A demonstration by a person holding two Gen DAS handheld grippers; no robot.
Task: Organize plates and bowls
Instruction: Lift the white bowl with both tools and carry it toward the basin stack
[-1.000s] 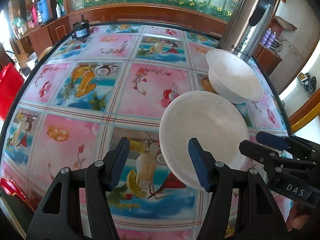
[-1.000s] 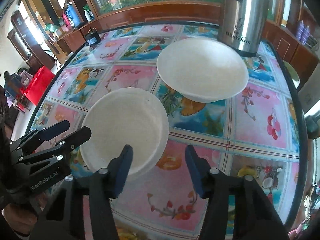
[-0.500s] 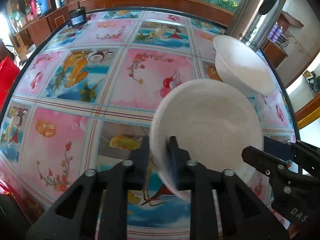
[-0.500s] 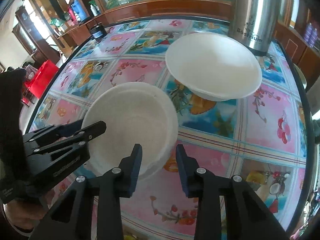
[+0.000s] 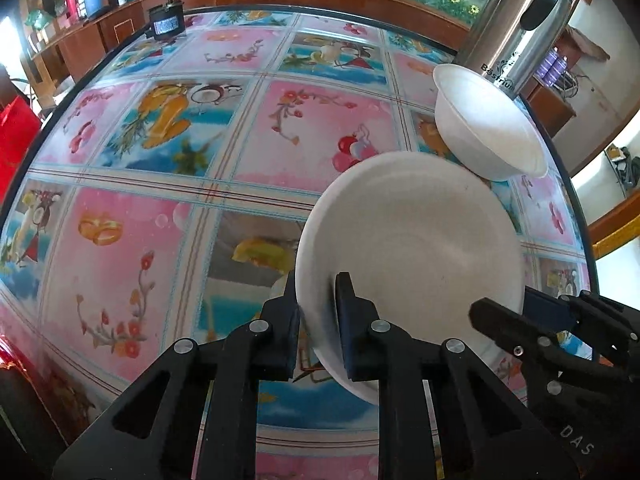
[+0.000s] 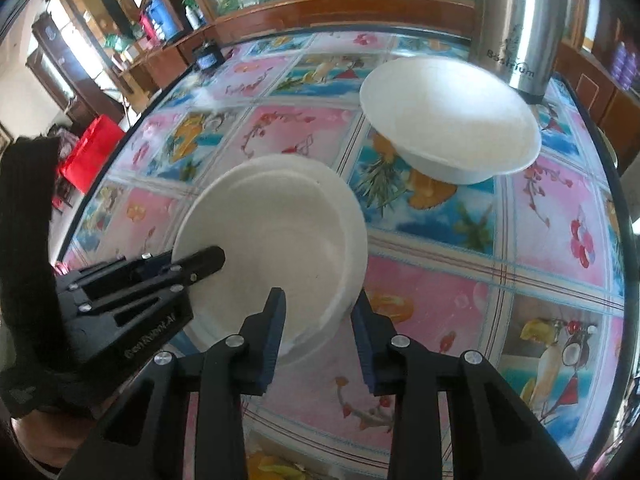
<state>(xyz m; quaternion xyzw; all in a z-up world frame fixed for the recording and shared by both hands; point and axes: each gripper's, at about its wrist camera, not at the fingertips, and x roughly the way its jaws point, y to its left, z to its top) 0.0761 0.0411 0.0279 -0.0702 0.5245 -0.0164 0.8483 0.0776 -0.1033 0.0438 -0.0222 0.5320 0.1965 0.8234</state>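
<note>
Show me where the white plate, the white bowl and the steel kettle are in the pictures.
white plate (image 5: 420, 232): left wrist view, on its inner face.
white bowl (image 6: 444, 104): right wrist view, on its inside.
steel kettle (image 5: 516, 28): left wrist view, on its shiny body.

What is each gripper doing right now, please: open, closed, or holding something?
Left gripper: closed on the rim of the white plate.
Right gripper: open around the plate's near edge, not clamped.
</note>
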